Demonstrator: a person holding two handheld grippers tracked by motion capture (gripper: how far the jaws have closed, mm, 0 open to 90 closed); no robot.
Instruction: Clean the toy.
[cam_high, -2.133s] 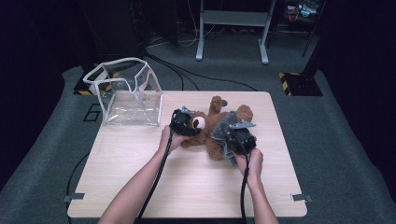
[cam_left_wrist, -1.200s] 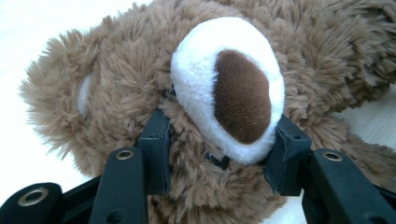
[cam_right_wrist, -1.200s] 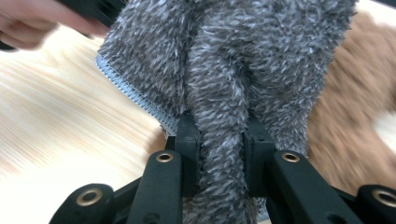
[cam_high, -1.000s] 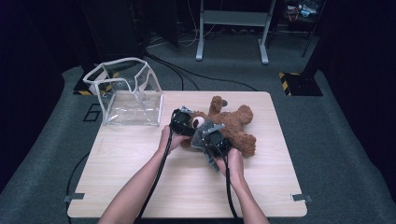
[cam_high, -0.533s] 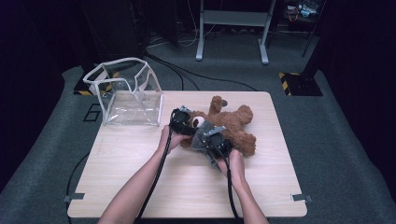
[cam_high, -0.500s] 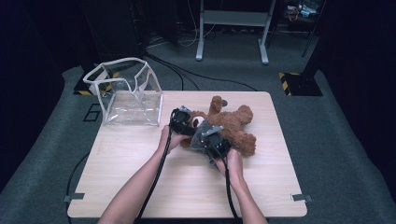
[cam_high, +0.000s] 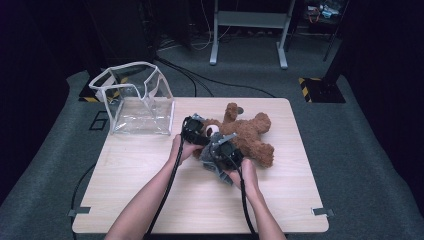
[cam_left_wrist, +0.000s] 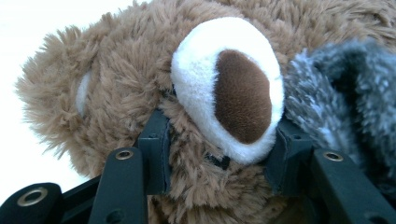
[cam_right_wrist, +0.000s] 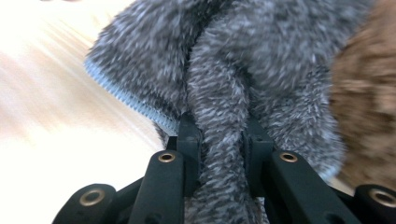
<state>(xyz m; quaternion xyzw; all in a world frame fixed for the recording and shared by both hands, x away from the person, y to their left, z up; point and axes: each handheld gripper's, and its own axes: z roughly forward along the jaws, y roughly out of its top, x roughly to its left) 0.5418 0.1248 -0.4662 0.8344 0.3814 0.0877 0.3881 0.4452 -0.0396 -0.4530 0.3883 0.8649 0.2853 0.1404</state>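
Left tool (cam_left_wrist: 219, 154) clamped on the teddy bear's (cam_high: 247, 135) muzzle; right tool (cam_right_wrist: 219, 140) pinching a fold of its grey fleece garment (cam_right_wrist: 243, 60). Bear lies on the tabletop (cam_high: 150, 170) directly ahead of both tools. Judged midway: garment gripped, not yet off.

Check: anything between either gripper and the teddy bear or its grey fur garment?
Nothing visible. The left gripper is clamped on the teddy bear at its muzzle, and the right gripper pinches a fold of the grey fur garment.
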